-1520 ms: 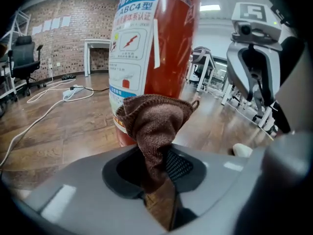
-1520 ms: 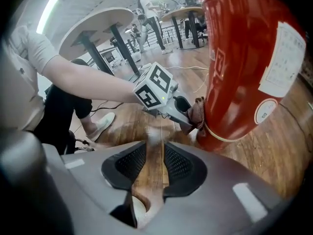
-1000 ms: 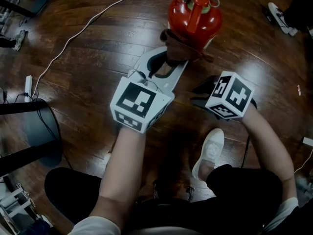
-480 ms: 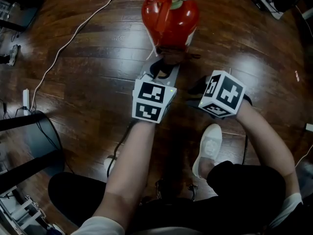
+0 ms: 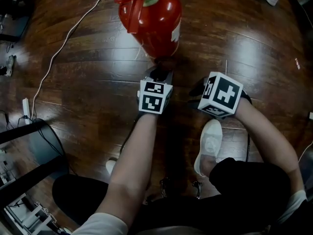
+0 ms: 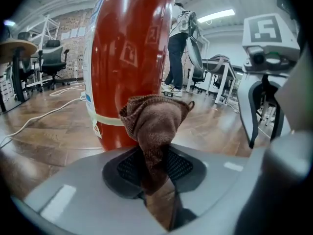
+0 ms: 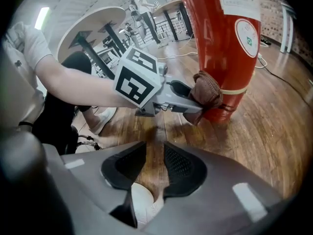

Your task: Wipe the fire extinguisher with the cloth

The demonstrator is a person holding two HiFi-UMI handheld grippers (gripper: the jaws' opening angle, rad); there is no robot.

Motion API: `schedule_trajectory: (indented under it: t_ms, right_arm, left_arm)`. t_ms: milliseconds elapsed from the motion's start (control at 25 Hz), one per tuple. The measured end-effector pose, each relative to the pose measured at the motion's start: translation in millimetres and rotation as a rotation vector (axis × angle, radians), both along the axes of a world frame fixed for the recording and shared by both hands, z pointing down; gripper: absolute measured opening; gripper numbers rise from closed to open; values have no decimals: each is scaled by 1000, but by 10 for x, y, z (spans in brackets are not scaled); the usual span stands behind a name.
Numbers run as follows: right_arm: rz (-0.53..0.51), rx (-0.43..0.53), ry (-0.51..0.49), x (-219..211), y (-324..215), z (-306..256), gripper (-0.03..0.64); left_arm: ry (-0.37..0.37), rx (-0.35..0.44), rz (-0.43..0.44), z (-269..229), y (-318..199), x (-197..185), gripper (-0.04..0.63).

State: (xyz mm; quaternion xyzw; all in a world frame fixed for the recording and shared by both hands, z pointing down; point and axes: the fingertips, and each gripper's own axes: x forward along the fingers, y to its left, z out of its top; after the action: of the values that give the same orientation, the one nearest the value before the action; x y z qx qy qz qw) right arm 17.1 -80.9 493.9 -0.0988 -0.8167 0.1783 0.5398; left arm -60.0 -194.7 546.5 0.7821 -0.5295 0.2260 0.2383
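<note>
Dark wood floor [image 5: 254, 48], white cable [image 5: 57, 49] trailing left, white shoe [image 5: 209, 143], office chair [image 6: 53, 62] far back.

We log the fire extinguisher [image 6: 129, 58] as smooth red-painted metal, glossy enough to mirror the room. Its labels [image 7: 247, 38] look like paper, flat and white. The cloth [image 6: 154, 126] is brown, with a coarse looped weave, matt. On the left gripper [image 6: 154, 168] and right gripper [image 7: 155, 168] we see smooth matt grey plastic shells. The pads [image 7: 182, 166] are black and finely dimpled. The floor [image 5: 254, 53] is dark varnished wood planks with bright glare. The marker cubes [image 5: 221, 95] have matt printed faces.
</note>
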Motion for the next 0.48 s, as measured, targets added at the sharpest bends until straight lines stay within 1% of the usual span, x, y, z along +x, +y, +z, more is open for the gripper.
schedule_trajectory:
  t_ms: [80,160,360,480]
  right_arm:
    - [7,-4,5,53,5,21,117]
    - [18,-2,8,93,-28,33,117]
    - [50,5,23,213,-159,61,117]
    - [72,7,28,270,-237,67,117]
  left_arm:
    - [4,37,-12,-153,31,38,100]
    - [16,106,-10,-495,27,149,98]
    - [85,265,7,-1423,-75,510,100]
    - [112,335,1,-1793,-193,598,98]
